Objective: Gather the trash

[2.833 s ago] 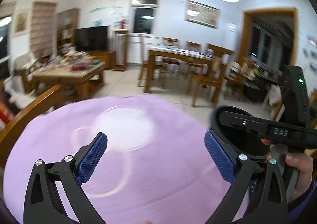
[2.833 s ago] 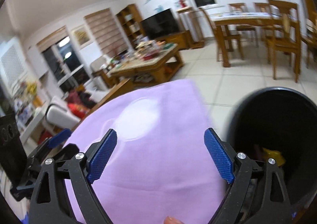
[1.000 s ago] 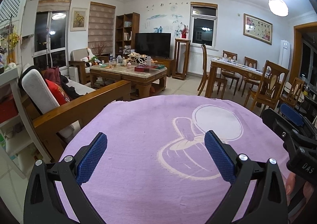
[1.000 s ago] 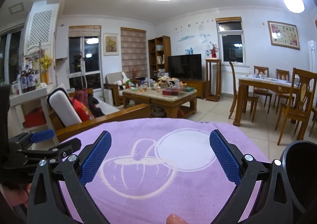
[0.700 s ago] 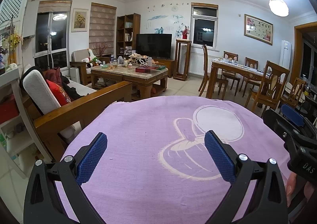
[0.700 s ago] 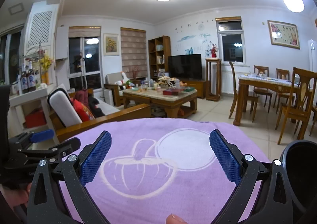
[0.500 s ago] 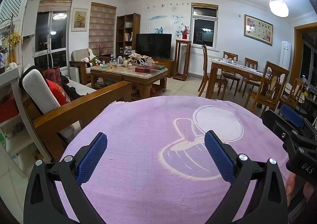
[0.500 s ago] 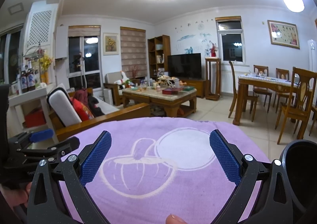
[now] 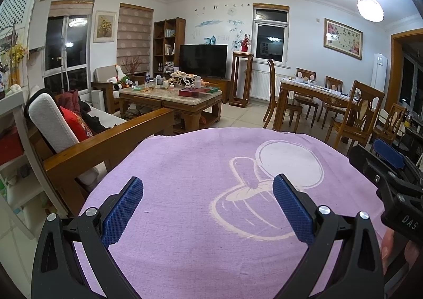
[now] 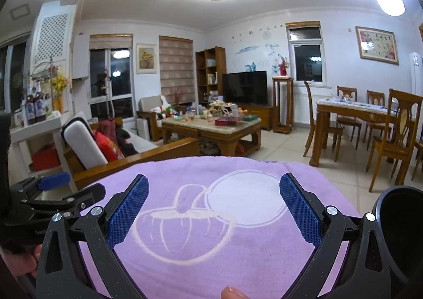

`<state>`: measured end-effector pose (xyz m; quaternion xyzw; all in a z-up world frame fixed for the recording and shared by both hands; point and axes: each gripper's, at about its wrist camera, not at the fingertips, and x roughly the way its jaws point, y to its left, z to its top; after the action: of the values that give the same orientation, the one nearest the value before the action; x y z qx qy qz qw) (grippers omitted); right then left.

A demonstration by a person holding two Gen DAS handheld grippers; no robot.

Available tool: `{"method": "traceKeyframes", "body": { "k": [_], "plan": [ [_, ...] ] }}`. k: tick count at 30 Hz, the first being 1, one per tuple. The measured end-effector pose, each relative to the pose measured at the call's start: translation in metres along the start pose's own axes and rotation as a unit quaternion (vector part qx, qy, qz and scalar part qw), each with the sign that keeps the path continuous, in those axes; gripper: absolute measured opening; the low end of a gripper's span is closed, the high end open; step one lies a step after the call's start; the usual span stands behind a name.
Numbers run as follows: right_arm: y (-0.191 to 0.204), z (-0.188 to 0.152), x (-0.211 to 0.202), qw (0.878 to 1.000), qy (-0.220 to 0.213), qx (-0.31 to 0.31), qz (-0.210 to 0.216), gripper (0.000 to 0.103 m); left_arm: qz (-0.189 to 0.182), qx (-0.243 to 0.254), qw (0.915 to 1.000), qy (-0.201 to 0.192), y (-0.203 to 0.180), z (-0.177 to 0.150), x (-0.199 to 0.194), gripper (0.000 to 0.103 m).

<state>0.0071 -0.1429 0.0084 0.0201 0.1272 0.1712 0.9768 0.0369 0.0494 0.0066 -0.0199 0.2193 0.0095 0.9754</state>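
Note:
My left gripper (image 9: 207,206) is open and empty above a table covered with a purple cloth (image 9: 185,180) that bears a pale cartoon print. My right gripper (image 10: 212,209) is open and empty over the same cloth (image 10: 264,259). A black trash bin (image 10: 399,222) stands at the table's right edge, beside my right gripper; its inside is dark. No loose trash shows on the cloth. Each gripper shows in the other's view, the right one (image 9: 391,169) and the left one (image 10: 53,193).
A wooden-armed sofa (image 9: 100,140) with white and red cushions stands left of the table. A cluttered coffee table (image 9: 171,98) stands beyond it. A dining table with chairs (image 9: 325,103) stands at the right. A white shelf (image 10: 31,130) with bottles is at far left.
Since 2.8 s ago both grippers swung left and levelled, away from the bin toward the living room. In the last second they have barely moved.

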Motion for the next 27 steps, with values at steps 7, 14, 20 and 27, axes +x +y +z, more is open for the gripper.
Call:
{"method": "traceKeyframes", "body": {
  "k": [7, 14, 20, 27],
  "plan": [
    [-0.0003, 0.0004, 0.0003, 1.000, 0.001, -0.001, 0.000, 0.098, -0.001, 0.000, 1.0000, 0.001, -0.0013, 0.0000, 0.0002, 0.098],
    [0.0007, 0.0001, 0.0005, 1.000, 0.001, 0.000, 0.000, 0.098, -0.001, 0.000, 1.0000, 0.001, -0.0037, -0.0007, -0.0015, 0.098],
    [0.0015, 0.0000, 0.0007, 1.000, 0.001, 0.000, 0.000, 0.098, -0.003, 0.000, 1.0000, 0.003, -0.0047, -0.0011, 0.0003, 0.098],
    [0.0020, -0.0003, 0.0007, 1.000, 0.001, 0.000, 0.000, 0.098, -0.004, 0.000, 1.0000, 0.004, -0.0066, -0.0018, 0.0002, 0.098]
  ]
}}
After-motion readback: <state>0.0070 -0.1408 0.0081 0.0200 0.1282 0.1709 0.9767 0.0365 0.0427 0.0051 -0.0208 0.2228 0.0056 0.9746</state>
